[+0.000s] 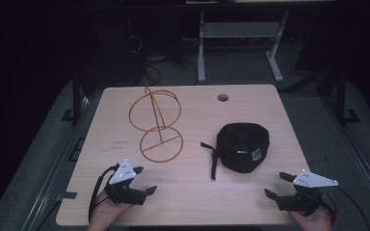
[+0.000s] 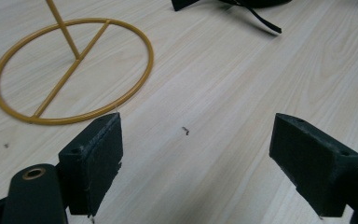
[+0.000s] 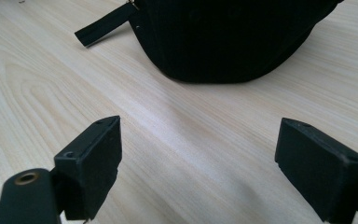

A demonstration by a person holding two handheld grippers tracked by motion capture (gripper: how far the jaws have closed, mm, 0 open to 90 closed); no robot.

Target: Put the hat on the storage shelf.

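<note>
High view: both grippers held spread and empty over the table (image 1: 188,192).
The black cap (image 1: 243,146) ahead of the right gripper (image 1: 280,186) is best approached low; the wire stand (image 1: 158,126) lies ahead of the left gripper (image 1: 143,180).

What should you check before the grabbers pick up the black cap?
1. Left gripper open and holding nothing: ok, its jaws stand wide apart over bare wood.
2. Right gripper open and holding nothing: ok.
3. Black cap in plain sight, nothing on top of it: ok.
4. Cap's strap lying loose on the table, clear of the yellow wire stand: ok, a gap of wood lies between them.
5. Stand upright on its ring base: ok.
6. Path from the right gripper to the cap free: ok.
</note>
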